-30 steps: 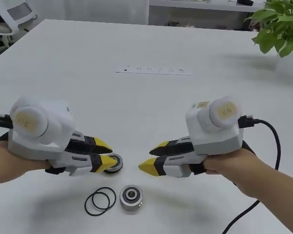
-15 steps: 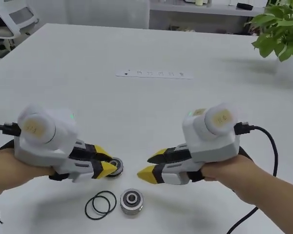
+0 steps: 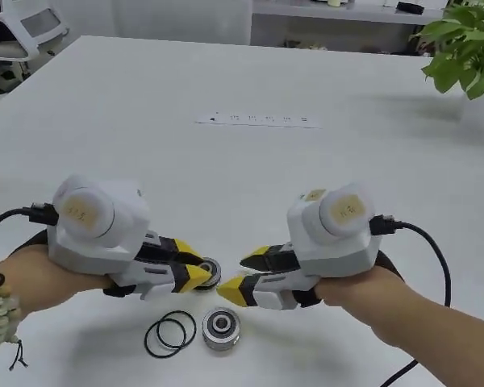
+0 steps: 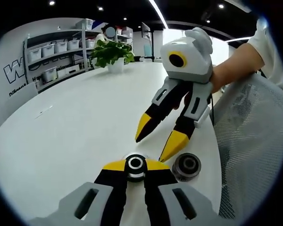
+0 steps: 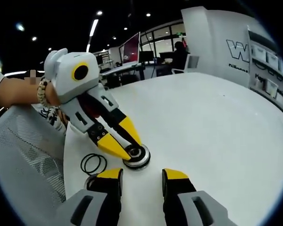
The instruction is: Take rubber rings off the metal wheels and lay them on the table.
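left gripper (image 3: 200, 267) clamps one metal wheel (image 3: 212, 271), your right gripper (image 3: 232, 275) open beside it; two rubber rings (image 3: 169, 332) lie on the table (image 3: 306, 185) by the other wheel (image 3: 220, 326), this one likely unstripped.

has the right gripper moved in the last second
Yes. Measured against the loose silver metal wheel lying on the white table, the right gripper has come leftward and closer, toward the second metal wheel pinched by the left gripper.

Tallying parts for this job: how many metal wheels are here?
2. The gripped wheel sits between the left gripper's jaws; the free wheel lies on the table nearer the person, beside the rubber rings. None seems hidden.
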